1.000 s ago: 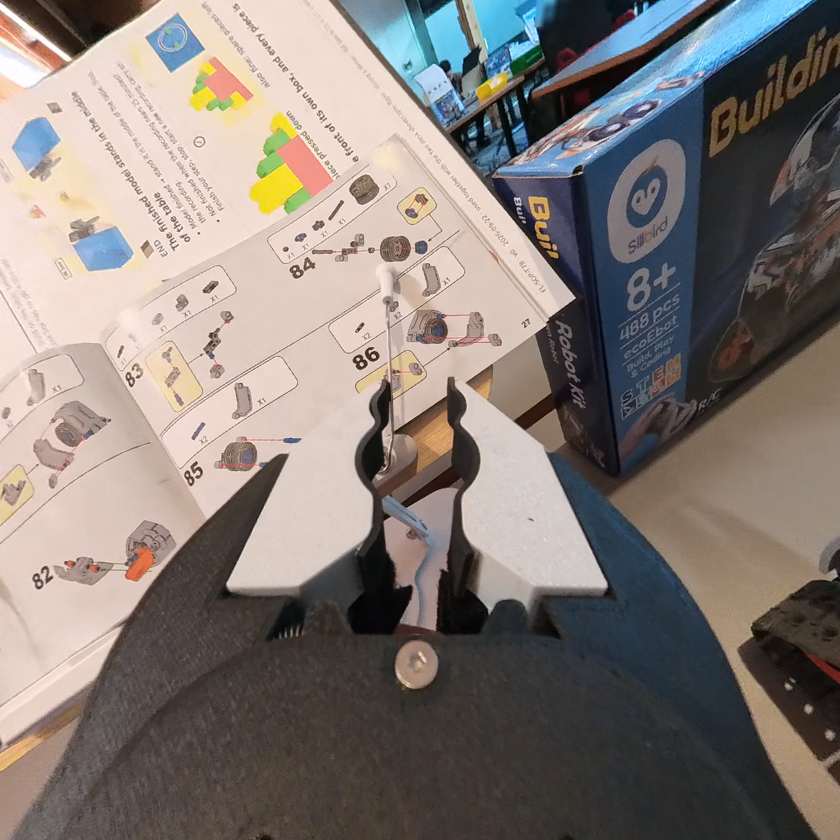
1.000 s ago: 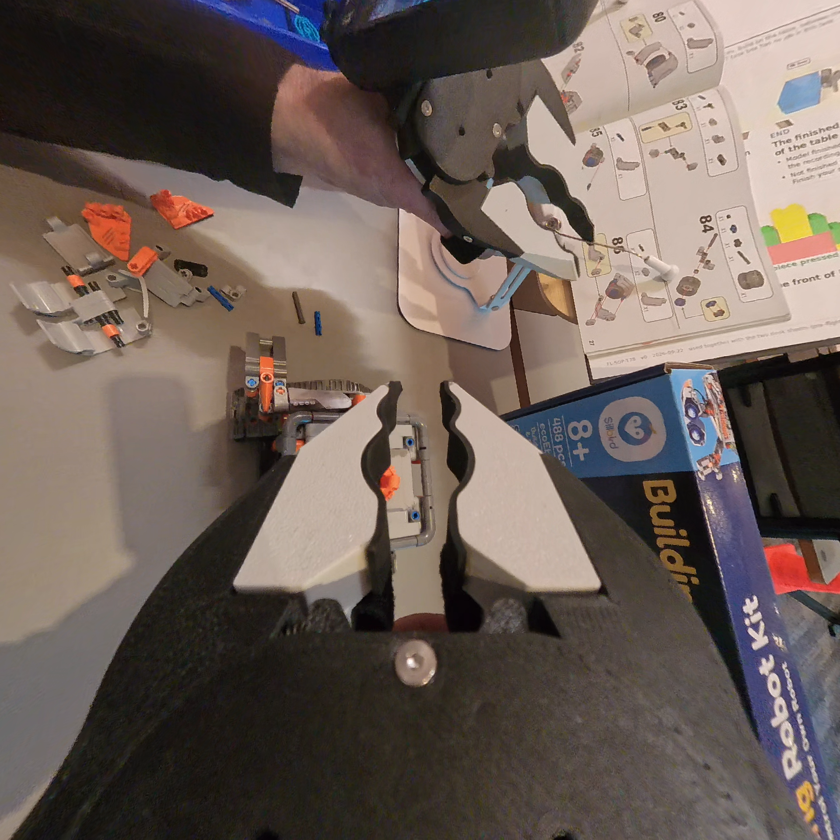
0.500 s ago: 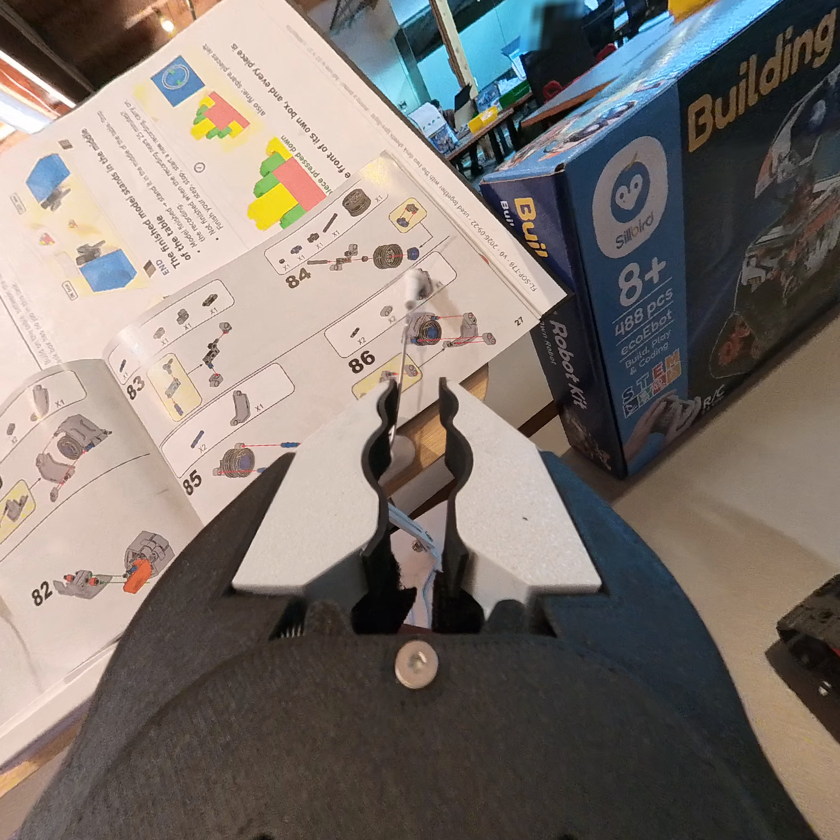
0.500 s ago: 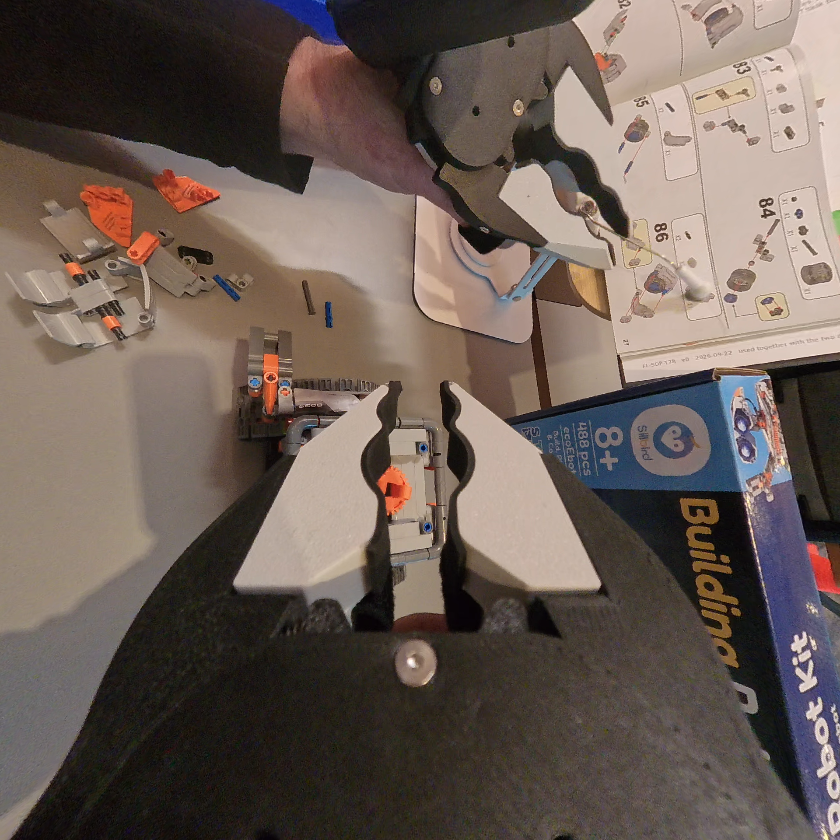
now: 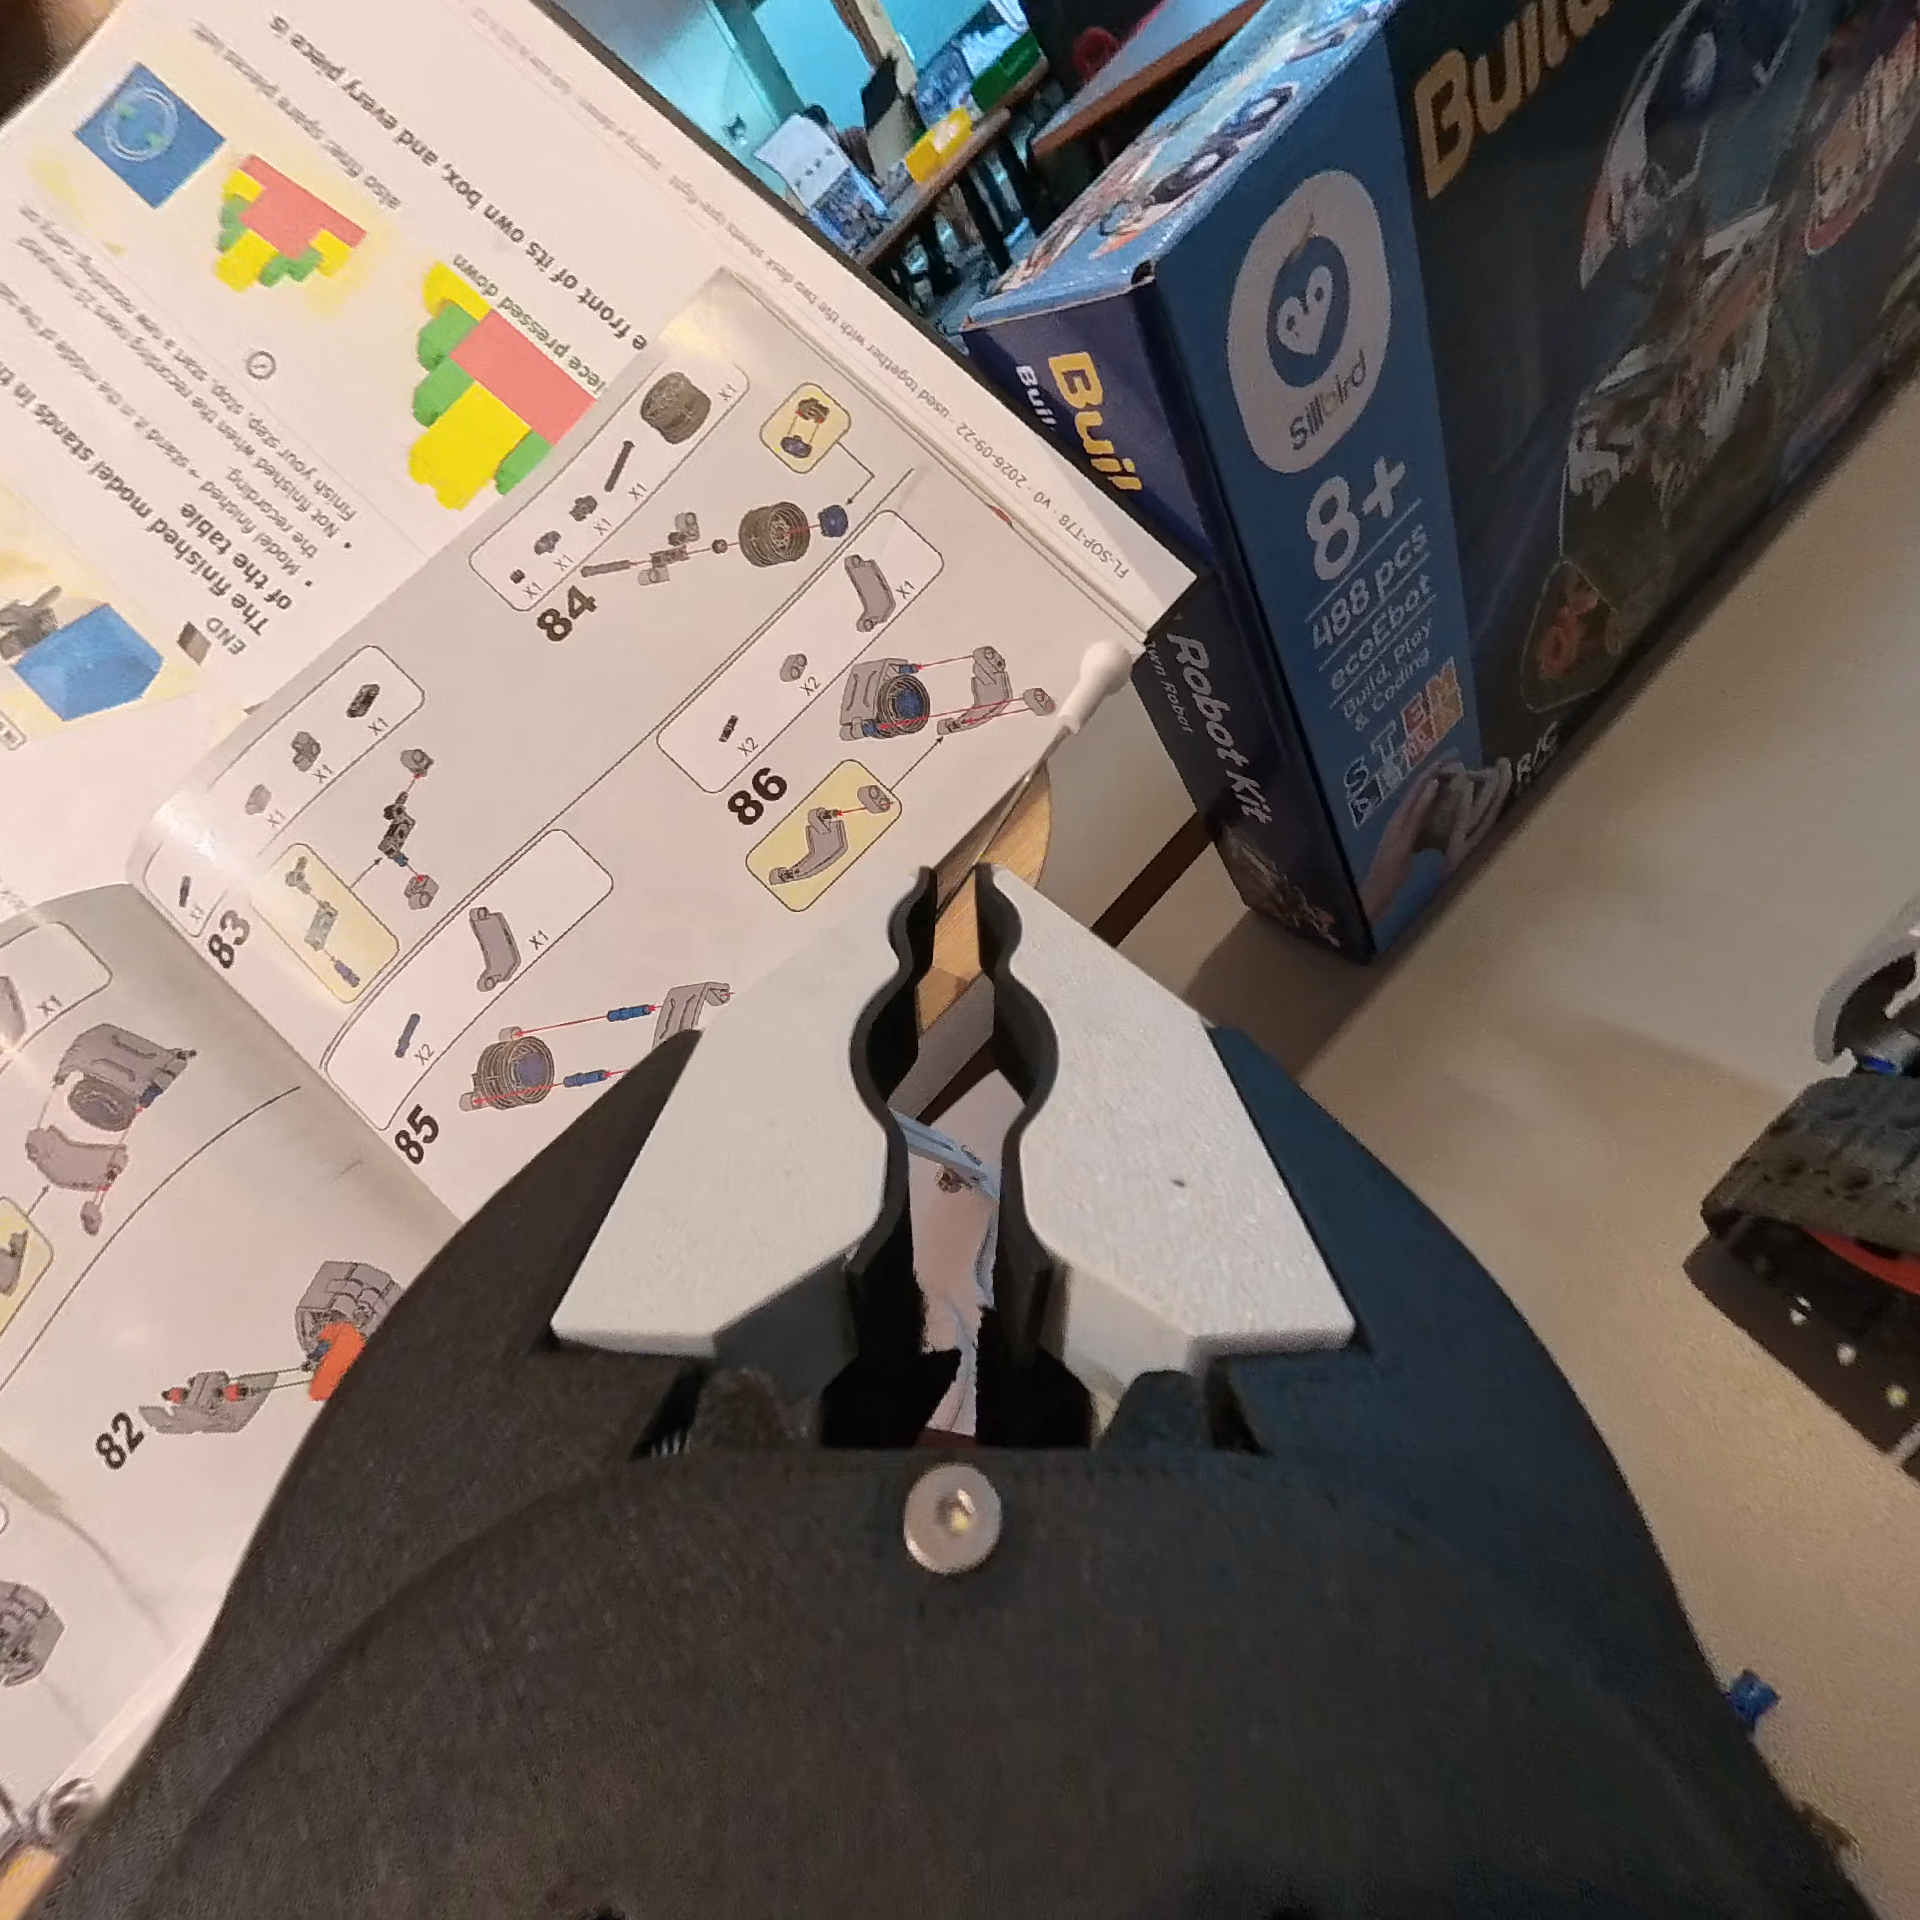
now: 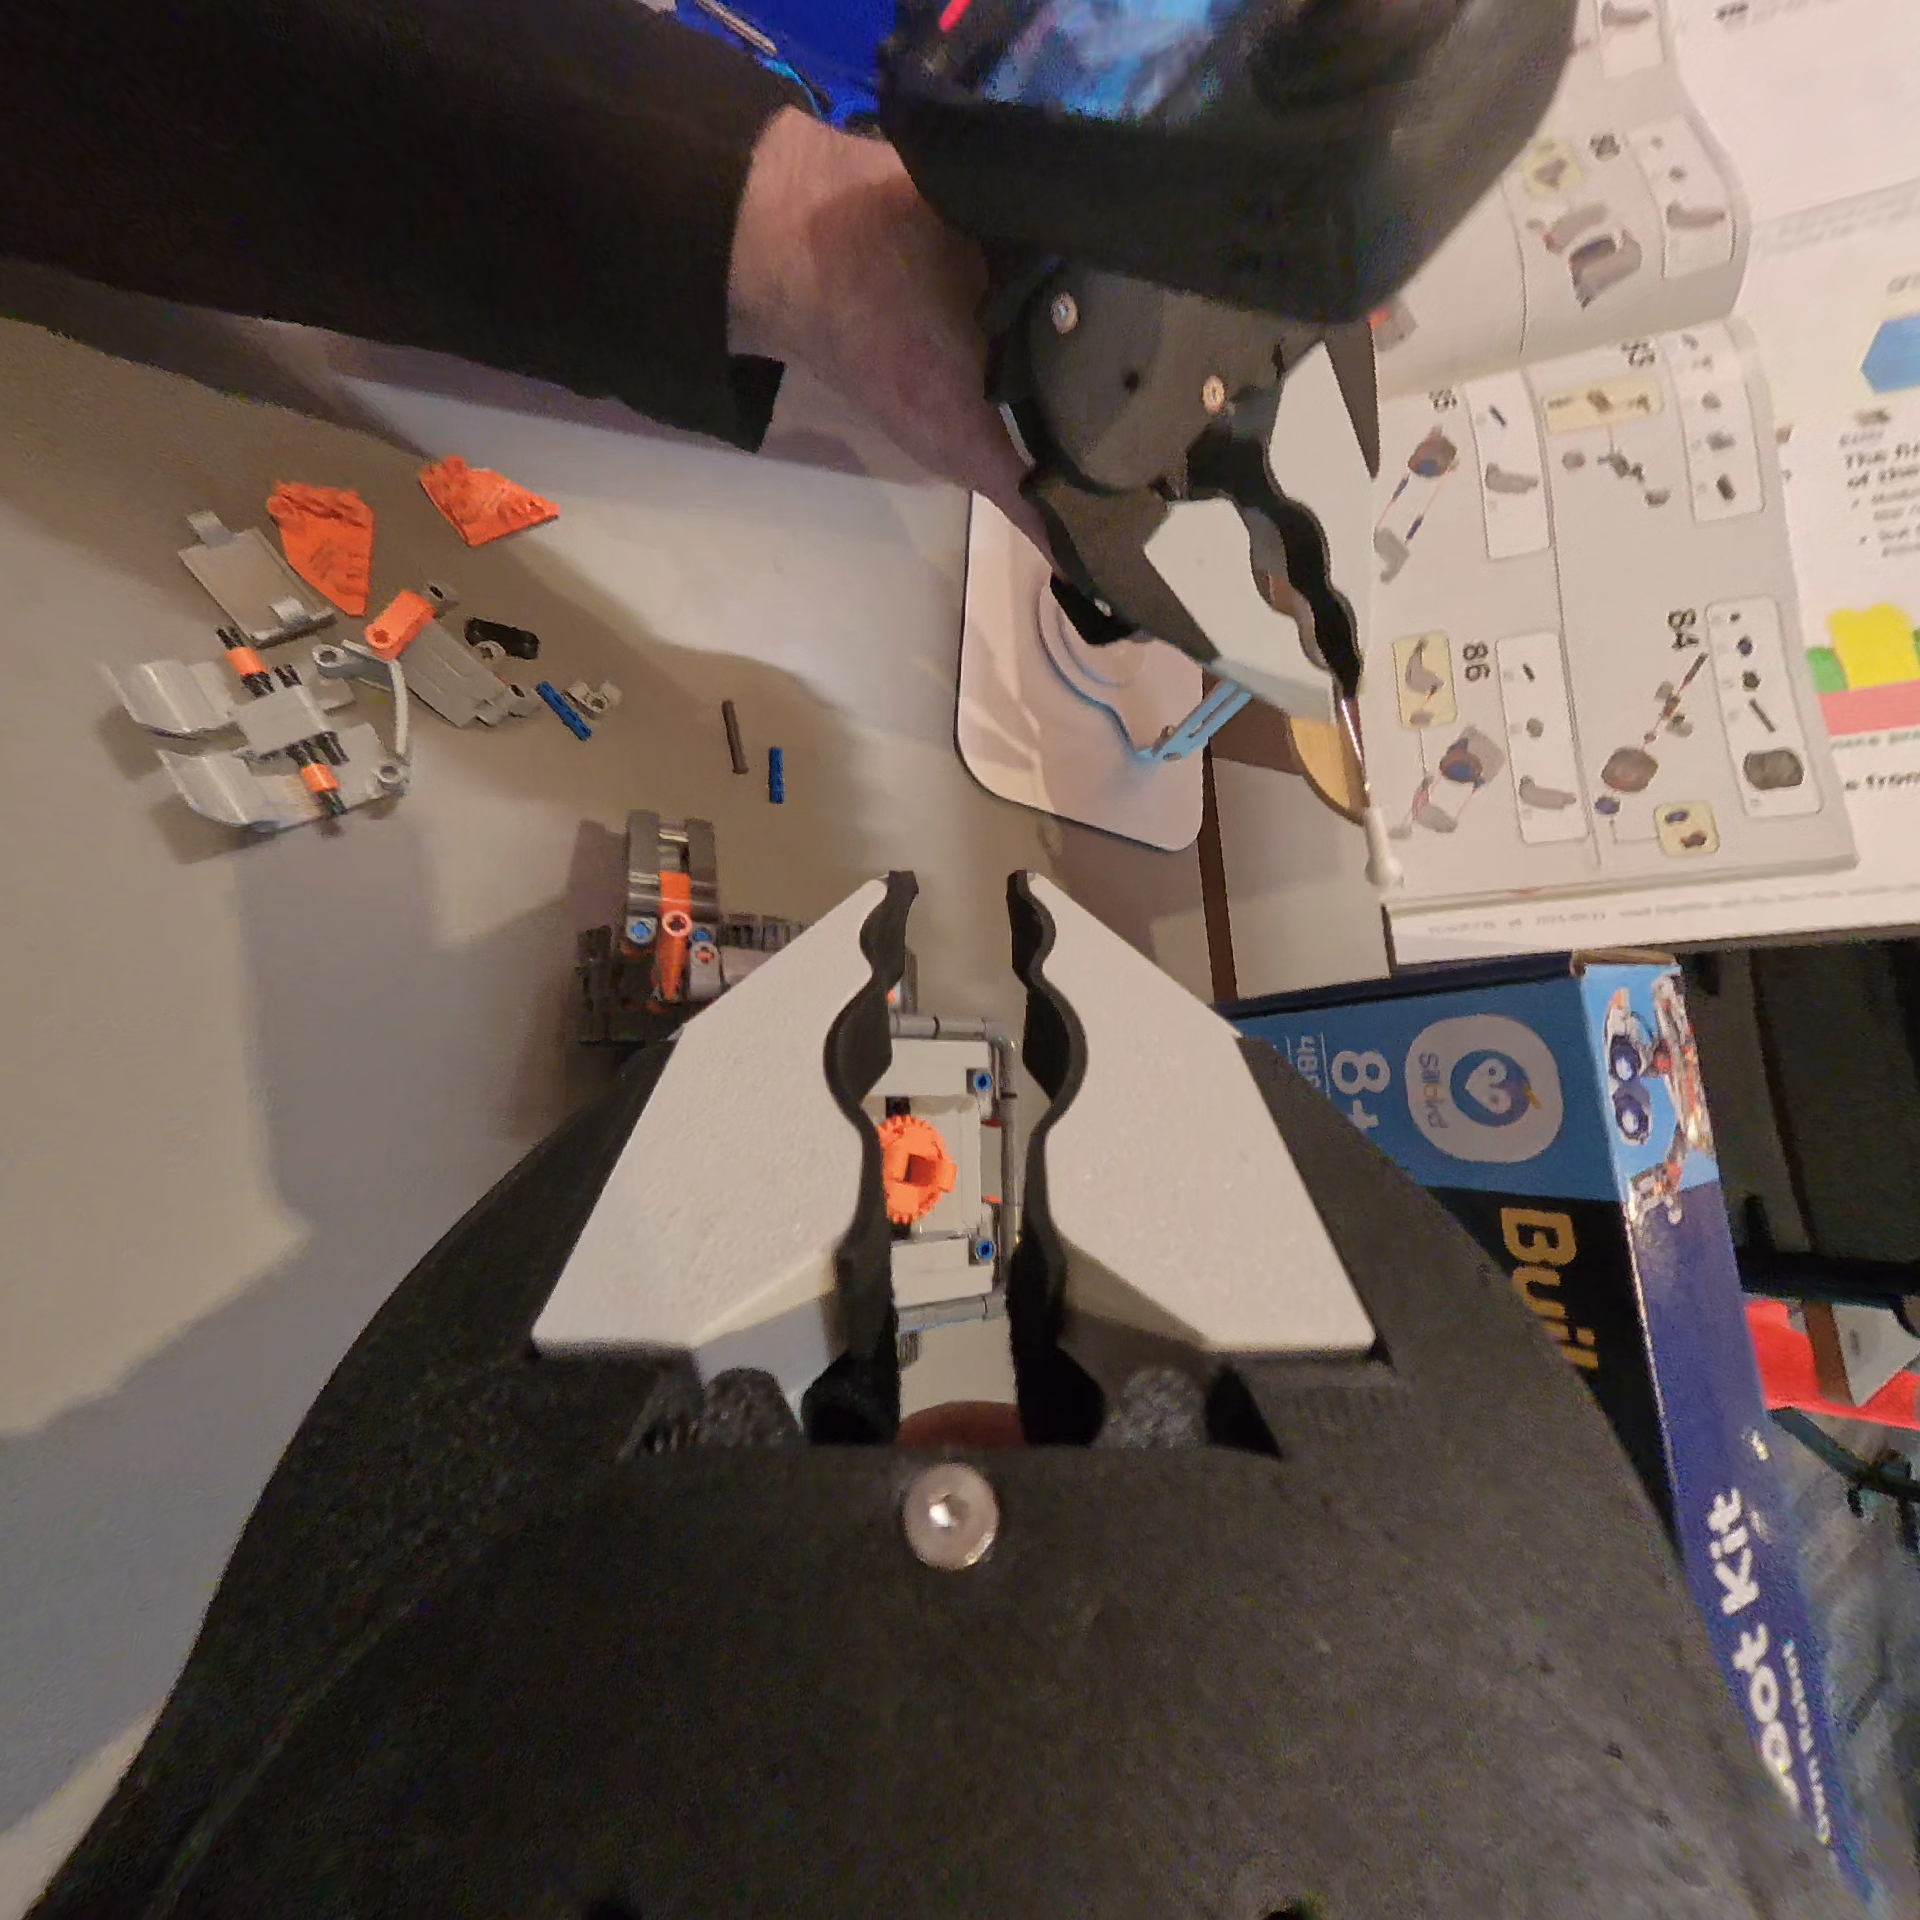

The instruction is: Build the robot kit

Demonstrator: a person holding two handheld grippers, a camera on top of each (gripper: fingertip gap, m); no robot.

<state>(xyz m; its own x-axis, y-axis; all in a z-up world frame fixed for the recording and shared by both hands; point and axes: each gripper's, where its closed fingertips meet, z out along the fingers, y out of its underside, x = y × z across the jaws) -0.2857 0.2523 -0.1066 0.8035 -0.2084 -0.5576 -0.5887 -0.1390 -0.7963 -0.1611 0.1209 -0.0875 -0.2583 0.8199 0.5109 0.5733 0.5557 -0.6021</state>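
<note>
- Left wrist view: the left gripper point(image 5: 954, 883) points at an open instruction booklet point(image 5: 623, 675), which leans on a stand with a wooden edge point(image 5: 1023, 842).
- Claw state, left: the jaws stand narrow but not closed, and a slit of daylight shows between the tips.
- A thin wire arm with a white tip point(image 5: 1101, 665) runs out of that slit. The tip lies at the booklet's outer edge, just beside the blue kit box point(image 5: 1351, 520). The wire sits close against one finger, and no firm pinch on it is visible.
- Right wrist view: the right gripper point(image 6: 961, 883) hangs over the beige table point(image 6: 312, 1039), jaws moderately apart and holding nothing.
- Directly under the gap sits a partly built grey model point(image 6: 935, 1153) with an orange gear on top (contact between it and the pads cannot be judged from this angle).
- Assembled so far: that grey body, with a dark tracked section showing beyond the fingertips.
- Unattached: a cluster of grey and orange pieces point(image 6: 312, 675), two orange panels point(image 6: 483, 499) and a few small pins point(image 6: 735, 736). All lie well apart from the model, on the far side from the box.
- Other items: a person's hand point(image 6: 862, 270) in a dark sleeve carries the left gripper above a white base plate point(image 6: 1039, 748).
</note>
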